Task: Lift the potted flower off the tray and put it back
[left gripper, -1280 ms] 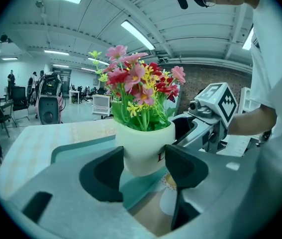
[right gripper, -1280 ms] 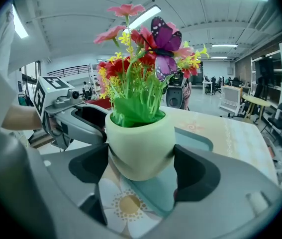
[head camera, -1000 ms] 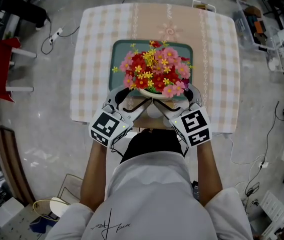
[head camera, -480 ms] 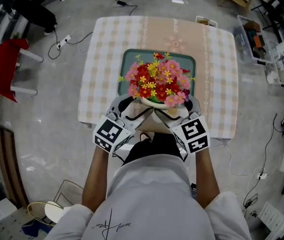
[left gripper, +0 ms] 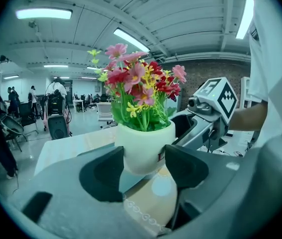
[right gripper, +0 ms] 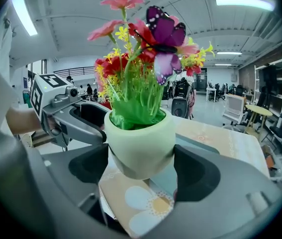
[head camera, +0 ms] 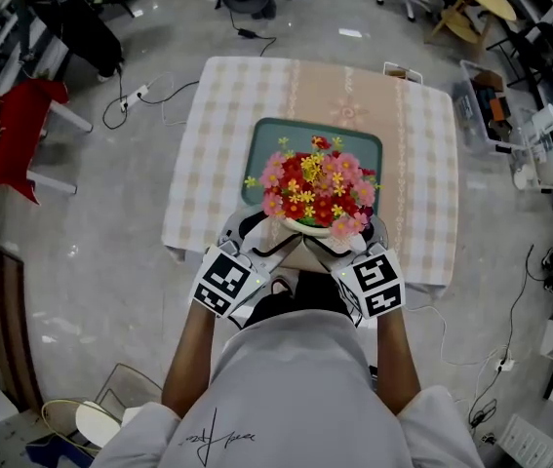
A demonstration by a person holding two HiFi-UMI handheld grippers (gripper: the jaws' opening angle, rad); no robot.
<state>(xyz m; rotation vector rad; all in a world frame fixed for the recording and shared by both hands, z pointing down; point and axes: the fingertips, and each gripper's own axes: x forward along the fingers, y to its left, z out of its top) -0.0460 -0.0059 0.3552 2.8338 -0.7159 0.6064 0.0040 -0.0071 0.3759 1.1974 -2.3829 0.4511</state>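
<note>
My left gripper (left gripper: 144, 167) and right gripper (right gripper: 141, 169) each pinch the pale rounded pot of red, pink and yellow flowers (head camera: 317, 188), sharing its weight. It hangs lifted clear of the teal rectangular tray (head camera: 262, 136), over the checked tablecloth (head camera: 417, 164) nearest me.

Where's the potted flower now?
Centre of head view: the potted flower is clamped between left gripper and right gripper, raised at the near edge of the tray.
</note>
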